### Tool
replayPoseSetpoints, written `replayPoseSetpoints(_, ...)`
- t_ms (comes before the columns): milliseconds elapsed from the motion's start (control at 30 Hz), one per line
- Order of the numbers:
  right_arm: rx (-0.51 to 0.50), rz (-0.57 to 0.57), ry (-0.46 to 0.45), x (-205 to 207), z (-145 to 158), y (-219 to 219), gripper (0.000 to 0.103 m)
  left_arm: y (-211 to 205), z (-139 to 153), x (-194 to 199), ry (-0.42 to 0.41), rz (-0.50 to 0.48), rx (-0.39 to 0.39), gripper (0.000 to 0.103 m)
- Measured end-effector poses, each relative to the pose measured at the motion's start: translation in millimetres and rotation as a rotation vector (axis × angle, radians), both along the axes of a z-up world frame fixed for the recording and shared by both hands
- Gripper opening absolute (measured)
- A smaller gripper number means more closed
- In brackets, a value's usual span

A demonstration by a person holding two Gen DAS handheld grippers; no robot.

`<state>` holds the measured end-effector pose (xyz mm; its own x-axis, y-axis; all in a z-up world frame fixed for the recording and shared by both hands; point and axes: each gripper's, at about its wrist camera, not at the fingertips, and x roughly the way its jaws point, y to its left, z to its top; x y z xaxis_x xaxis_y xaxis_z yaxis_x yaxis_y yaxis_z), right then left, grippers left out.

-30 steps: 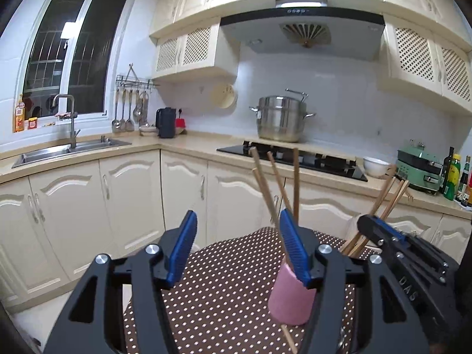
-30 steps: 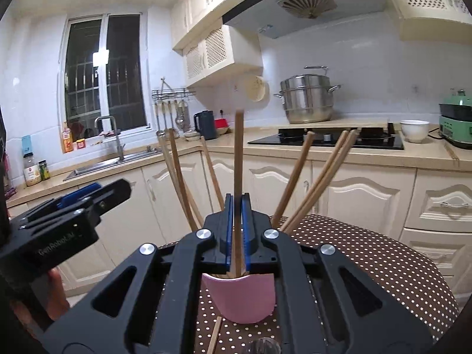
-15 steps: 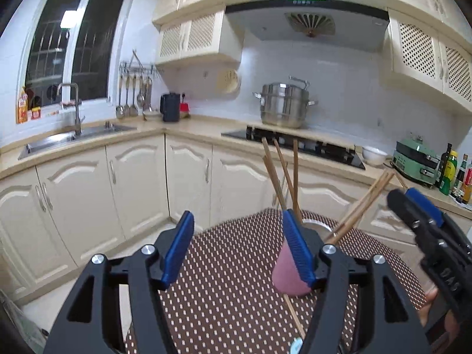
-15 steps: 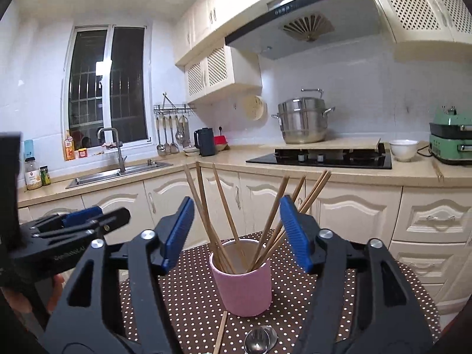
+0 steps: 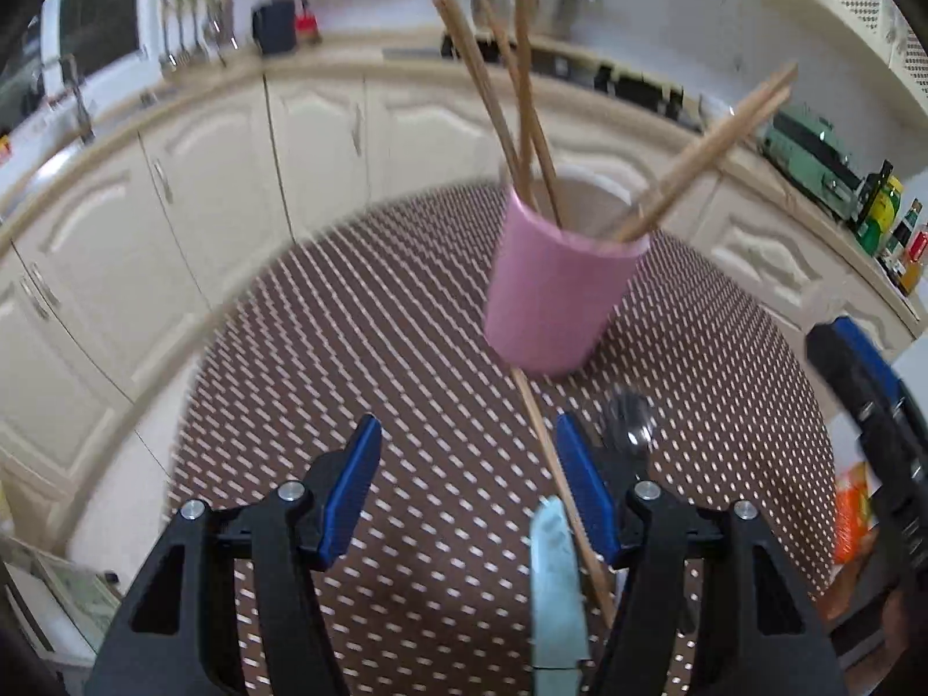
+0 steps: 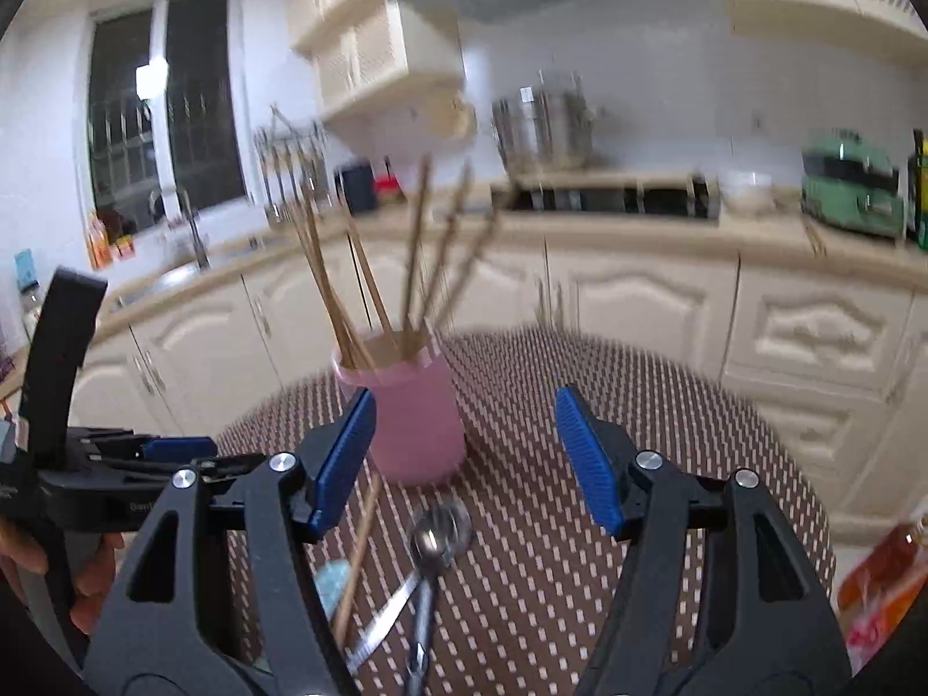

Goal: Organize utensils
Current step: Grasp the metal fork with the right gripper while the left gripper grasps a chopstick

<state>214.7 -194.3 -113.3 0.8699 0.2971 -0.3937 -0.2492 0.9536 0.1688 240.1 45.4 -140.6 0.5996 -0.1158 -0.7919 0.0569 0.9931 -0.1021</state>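
A pink cup (image 5: 557,296) holding several wooden chopsticks (image 5: 522,87) stands on the brown dotted table (image 5: 348,377). In front of it lie a loose chopstick (image 5: 557,475), a metal spoon (image 5: 629,423) and a light blue handle (image 5: 554,580). My left gripper (image 5: 467,464) is open and tilted down over the cloth, with the loose chopstick beside its right finger. My right gripper (image 6: 464,452) hangs in front of the cup (image 6: 414,417) with its jaws opening and nothing between the pads. The spoon (image 6: 441,528) and loose chopstick (image 6: 359,557) lie below it.
An orange packet (image 5: 849,510) lies at the table's right edge. Cream kitchen cabinets (image 6: 812,325) and a counter curve around behind the table. A hand (image 6: 87,574) holds the left gripper's handle at the left of the right wrist view.
My right gripper let go of the chopstick it held over the cup, opened wide and drew back. My left gripper dropped and tipped down toward the utensils on the table.
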Motion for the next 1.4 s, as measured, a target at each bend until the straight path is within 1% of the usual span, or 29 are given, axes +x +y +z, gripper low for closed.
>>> replayPoseSetpoints(100,-0.030,0.002,0.102,7.8,-17.2,3.2,0.064,-9.8,-15.8,9.0,0.069,-0.015,-0.008,0.061)
replayPoseSetpoints(167,-0.045,0.003,0.153,10.3,-28.3,4.2,0.064,-16.9,-25.1,16.3,0.108,-0.012,-0.005,0.061)
replayPoseSetpoints(267,-0.057,-0.002,0.198,13.5,-39.1,3.9,0.064,-25.1,-37.8,26.5,0.153,-0.016,-0.019,0.061)
replayPoseSetpoints(367,-0.055,-0.003,0.285,22.9,-52.1,-1.3,0.064,-30.7,-48.0,36.8,0.190,-0.016,0.004,0.050)
replayPoseSetpoints(467,-0.042,-0.002,0.345,30.3,-62.2,-7.9,0.064,-34.9,-56.7,45.8,0.231,-0.015,-0.009,0.044)
replayPoseSetpoints(500,-0.033,0.002,0.365,32.1,-64.8,-10.6,0.064,-38.3,-59.0,49.3,0.237,-0.013,-0.007,0.044)
replayPoseSetpoints(633,-0.013,0.028,0.410,36.5,-70.2,-14.9,0.064,-52.7,-61.4,59.1,0.240,-0.020,0.023,0.044)
replayPoseSetpoints(667,-0.008,0.039,0.420,37.7,-70.7,-15.0,0.064,-56.9,-62.8,61.5,0.241,-0.022,0.041,0.042)
replayPoseSetpoints(700,-0.012,0.053,0.440,39.4,-72.0,-14.1,0.064,-62.1,-64.0,62.9,0.237,-0.020,0.062,0.037)
replayPoseSetpoints(767,-0.016,0.069,0.464,43.7,-71.6,-12.3,0.064,-67.0,-65.0,66.4,0.227,-0.008,0.089,0.031)
replayPoseSetpoints(833,-0.029,0.094,0.494,47.9,-72.3,-9.2,0.064,-65.8,-65.6,68.4,0.226,0.000,0.062,0.015)
replayPoseSetpoints(867,-0.034,0.100,0.502,50.2,-72.9,-6.5,0.064,-67.9,-65.9,72.0,0.230,0.004,0.046,0.010)
replayPoseSetpoints(1000,-0.061,0.141,0.554,55.4,-72.2,4.3,0.064,-57.1,-63.3,68.4,0.230,0.020,-0.035,0.007)
replayPoseSetpoints(1067,-0.072,0.168,0.588,59.3,-73.5,10.0,0.064,-55.2,-59.6,64.8,0.215,0.022,-0.086,0.007)
replayPoseSetpoints(1167,-0.100,0.192,0.636,64.9,-76.7,17.8,0.064,-47.1,-48.5,54.4,0.180,0.029,-0.124,0.006)
replayPoseSetpoints(1267,-0.143,0.199,0.660,68.6,-78.9,25.3,0.064,-35.8,-37.1,44.1,0.145,0.034,-0.152,0.006)
replayPoseSetpoints(1333,-0.169,0.212,0.680,71.6,-80.9,33.8,0.058,-30.1,-31.0,38.6,0.133,0.039,-0.165,0.006)
replayPoseSetpoints(1367,-0.178,0.218,0.690,73.2,-82.6,37.3,0.053,-26.0,-27.7,35.2,0.128,0.040,-0.168,0.006)
replayPoseSetpoints(1400,-0.193,0.222,0.701,74.6,-84.6,42.1,0.053,-23.1,-23.7,30.0,0.120,0.042,-0.173,0.006)
